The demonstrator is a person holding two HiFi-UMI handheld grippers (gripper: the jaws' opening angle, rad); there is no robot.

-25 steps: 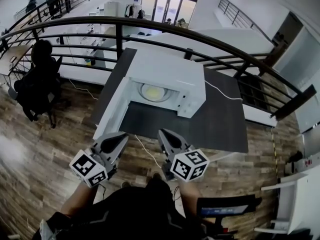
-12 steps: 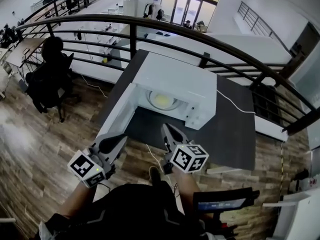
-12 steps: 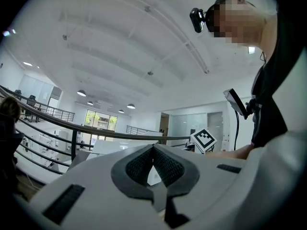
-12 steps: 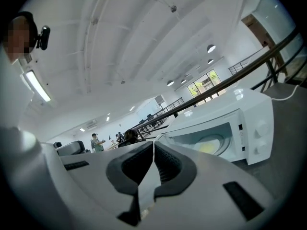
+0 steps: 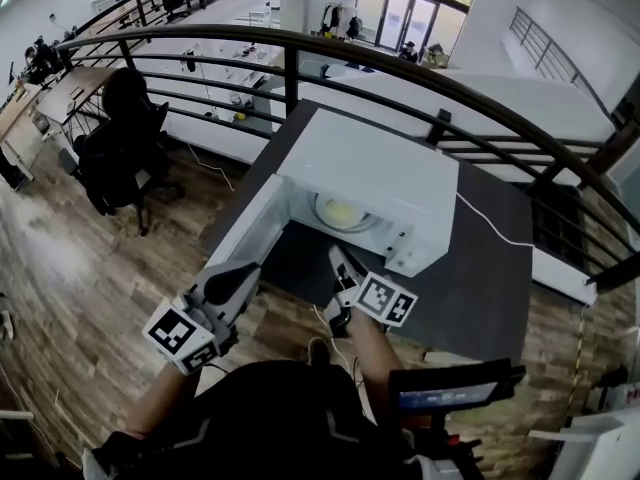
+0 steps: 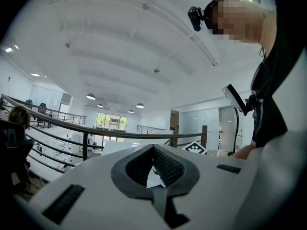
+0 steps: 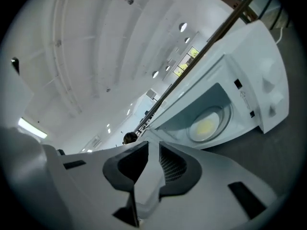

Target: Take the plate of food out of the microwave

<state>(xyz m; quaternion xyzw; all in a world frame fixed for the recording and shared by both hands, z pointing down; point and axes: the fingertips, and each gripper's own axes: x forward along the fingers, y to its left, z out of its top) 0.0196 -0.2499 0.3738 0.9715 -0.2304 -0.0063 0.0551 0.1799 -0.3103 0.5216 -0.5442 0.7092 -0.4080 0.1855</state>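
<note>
White microwave (image 5: 372, 173) open, plate (image 7: 207, 125) inside, perhaps food

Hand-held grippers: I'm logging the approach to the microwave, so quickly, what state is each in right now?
Left hand-held gripper: closed, empty.
Right hand-held gripper: jaws opening, slightly apart, nothing between them.

Plate of yellow food (image 5: 340, 211) — inside open microwave (image 5: 378, 171)
</note>
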